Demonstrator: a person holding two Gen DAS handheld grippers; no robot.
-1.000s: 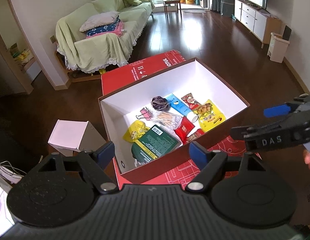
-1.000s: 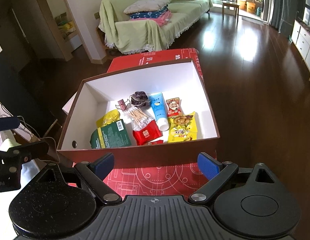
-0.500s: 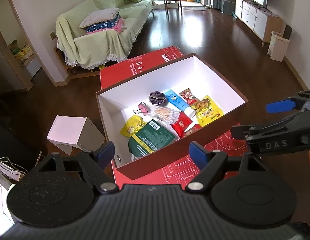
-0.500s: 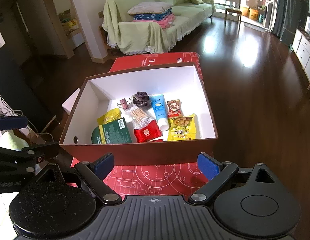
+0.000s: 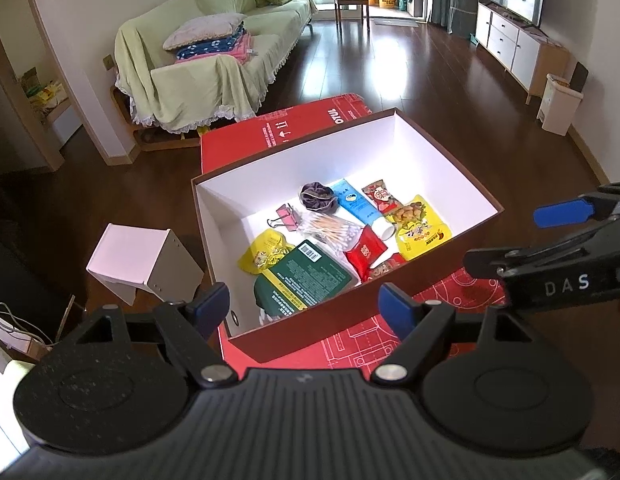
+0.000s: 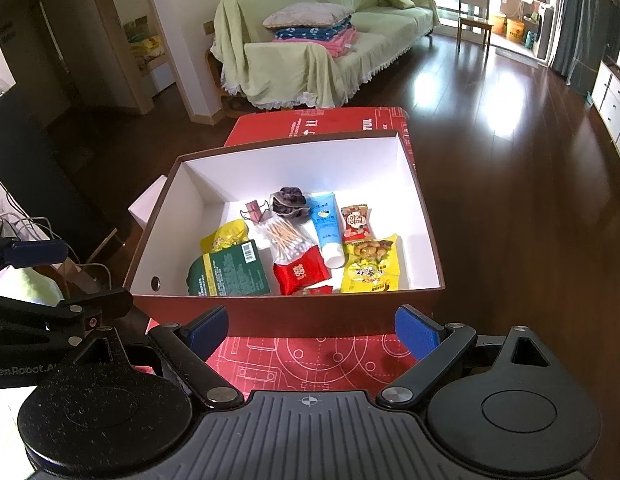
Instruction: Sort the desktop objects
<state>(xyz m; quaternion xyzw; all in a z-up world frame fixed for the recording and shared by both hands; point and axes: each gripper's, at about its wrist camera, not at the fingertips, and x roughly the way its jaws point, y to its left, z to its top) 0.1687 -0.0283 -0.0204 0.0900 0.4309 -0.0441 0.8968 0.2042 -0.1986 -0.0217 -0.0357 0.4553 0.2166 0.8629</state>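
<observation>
Living room, dark wood floor, covered sofa (image 6: 310, 40) at 12 o'clock. Red mat (image 6: 310, 356) on the counter, carrying a brown box with white inside (image 6: 425, 216).

All sortable items lying in the box, near half: green packet (image 6: 230, 272), yellow snack bag (image 6: 371, 262), red pouch (image 6: 300, 272), cotton swabs (image 6: 284, 240), blue-and-white tube (image 6: 325, 224), small red snack packet (image 6: 354, 222), pink binder clip (image 5: 288, 218), dark scrunchie (image 5: 315, 196). Nothing loose visible on the mat.

Left tongs (image 5: 304, 306) spread wide, empty, held above the near box wall. Right tongs (image 6: 311, 326) likewise spread, empty, at 6 o'clock of the box.

Fits either items already gathered in, or awaiting removal and grouping; not decidable here.

For any grasp inside: approach from above, clear of the tall near wall; flat packets best pinched at an edge; overlapping swabs and pouch likely to drag each other.
</observation>
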